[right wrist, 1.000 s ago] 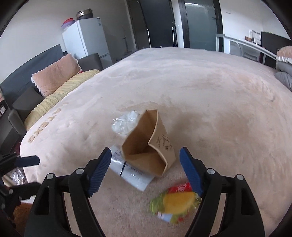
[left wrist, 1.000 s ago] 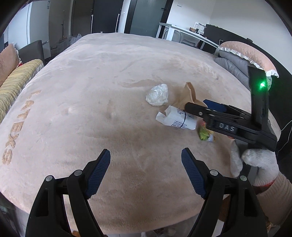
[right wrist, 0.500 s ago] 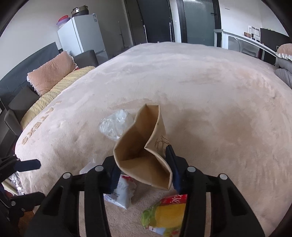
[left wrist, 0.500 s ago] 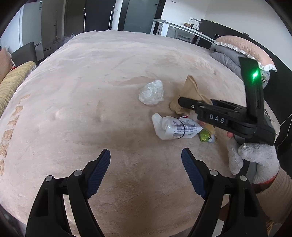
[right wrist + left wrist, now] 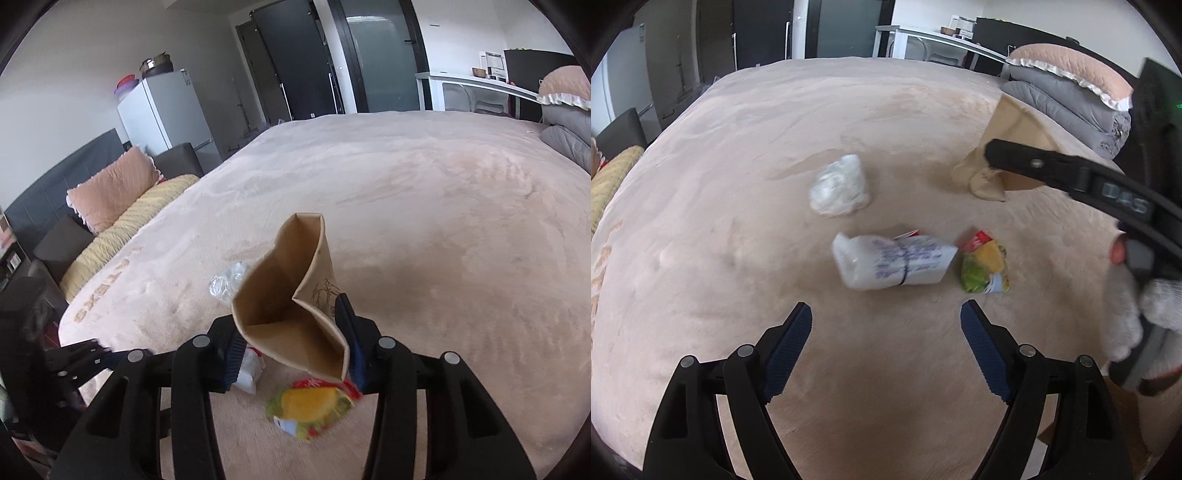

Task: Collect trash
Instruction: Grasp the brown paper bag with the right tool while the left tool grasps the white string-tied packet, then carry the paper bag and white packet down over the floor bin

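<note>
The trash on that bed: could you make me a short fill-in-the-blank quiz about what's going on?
1. The right gripper is shut on the brown ____ bag.
2. The left gripper has its jaws ____.
3. The white packet lies on the ____.
4. The colourful wrapper is ____ by either gripper.

Missing words: paper; open; bed; untouched

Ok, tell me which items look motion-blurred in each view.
Left wrist view: the white plastic package and the colourful snack wrapper are smeared, and the right gripper is soft. Right wrist view: the snack wrapper is blurred, while the clamped brown paper bag stays sharp.
</note>
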